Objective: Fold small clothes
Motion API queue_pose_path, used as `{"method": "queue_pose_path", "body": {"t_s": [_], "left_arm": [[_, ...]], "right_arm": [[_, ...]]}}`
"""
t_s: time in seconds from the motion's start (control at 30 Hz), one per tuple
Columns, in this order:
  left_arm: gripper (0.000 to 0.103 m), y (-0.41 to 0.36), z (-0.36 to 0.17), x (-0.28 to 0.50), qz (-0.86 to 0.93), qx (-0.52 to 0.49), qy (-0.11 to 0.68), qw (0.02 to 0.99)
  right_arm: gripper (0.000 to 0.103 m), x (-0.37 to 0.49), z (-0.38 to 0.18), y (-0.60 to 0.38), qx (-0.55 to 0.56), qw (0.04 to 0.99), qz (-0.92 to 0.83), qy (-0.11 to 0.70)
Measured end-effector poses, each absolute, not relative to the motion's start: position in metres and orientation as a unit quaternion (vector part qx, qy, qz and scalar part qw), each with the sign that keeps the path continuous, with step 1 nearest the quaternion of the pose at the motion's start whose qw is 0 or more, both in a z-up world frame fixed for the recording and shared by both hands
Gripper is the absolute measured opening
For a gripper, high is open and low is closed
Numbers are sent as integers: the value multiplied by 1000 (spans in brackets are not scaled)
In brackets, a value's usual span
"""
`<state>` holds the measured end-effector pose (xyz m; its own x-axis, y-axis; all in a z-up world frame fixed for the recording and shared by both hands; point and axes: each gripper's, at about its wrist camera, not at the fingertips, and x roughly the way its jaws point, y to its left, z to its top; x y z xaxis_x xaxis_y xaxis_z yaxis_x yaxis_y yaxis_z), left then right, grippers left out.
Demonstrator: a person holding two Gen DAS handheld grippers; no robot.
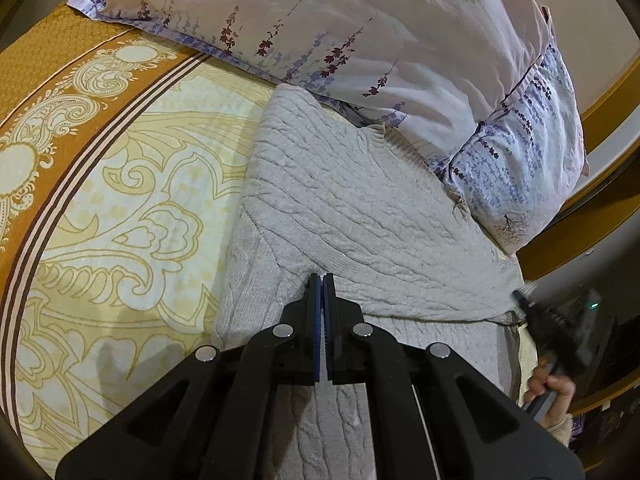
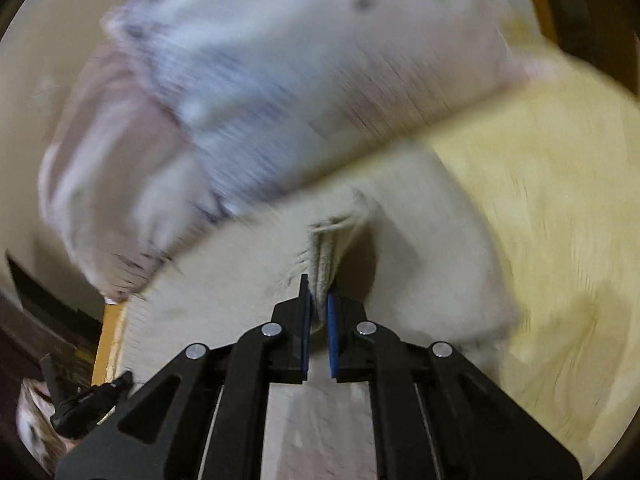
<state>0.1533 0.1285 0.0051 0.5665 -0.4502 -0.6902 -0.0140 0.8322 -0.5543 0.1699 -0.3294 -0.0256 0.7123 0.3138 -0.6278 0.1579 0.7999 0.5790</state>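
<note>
Left gripper (image 1: 322,280): nearest the left wrist camera; black linkage with blue pads, jaws pressed together, tips at the lower edge of the sweater's upper layer. Whether knit is pinched between the pads cannot be told.
Right gripper (image 2: 319,296): jaws clamped on a bunched, ribbed edge of the sweater, with loose threads showing just past the tips. In the left wrist view it shows blurred at the right, at the sweater's right-hand corner.
Sweater (image 1: 352,208): pale grey cable-knit, lying on the bed toward its right edge; one layer lies folded over another, with more knit running under the left gripper toward the camera. Its far edge touches the pillows and slips partly under them.
Right hand (image 1: 554,388): fingers wrapped round the right gripper's handle, low at the right, off the bed's right edge; a pale fuzzy cuff shows just below.
Bed (image 1: 120,208): covered by a yellow sheet with cream paisley scrolls and an ochre border band with dark stripes along the left side.
Pillows (image 1: 360,40): two stacked at the far end of the bed, white and pale blue with purple flower sprigs.
Right wrist view: heavily blurred; only the gripper and the cloth in it are sharp.
</note>
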Motion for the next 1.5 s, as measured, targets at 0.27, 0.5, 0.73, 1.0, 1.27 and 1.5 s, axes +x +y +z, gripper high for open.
{"method": "queue_pose_path", "body": {"t_s": [0.27, 0.5, 0.73, 1.0, 1.27, 1.5], "left_arm": [[6, 131, 8, 142, -138, -264, 452, 841], [46, 153, 25, 85, -171, -255, 420, 854], [46, 161, 17, 35, -196, -263, 424, 844], [46, 159, 5, -3, -217, -292, 420, 831], [43, 154, -1, -39, -251, -325, 411, 814], [38, 148, -5, -59, -265, -340, 413, 802]], "right_arm": [[14, 145, -24, -341, 302, 872, 7, 385], [64, 59, -9, -393, 314, 881, 24, 353], [62, 3, -37, -399, 360, 841, 97, 392], [47, -23, -53, -380, 361, 826, 143, 408], [28, -37, -63, -356, 368, 800, 217, 422], [24, -52, -63, -339, 364, 785, 264, 425]]}}
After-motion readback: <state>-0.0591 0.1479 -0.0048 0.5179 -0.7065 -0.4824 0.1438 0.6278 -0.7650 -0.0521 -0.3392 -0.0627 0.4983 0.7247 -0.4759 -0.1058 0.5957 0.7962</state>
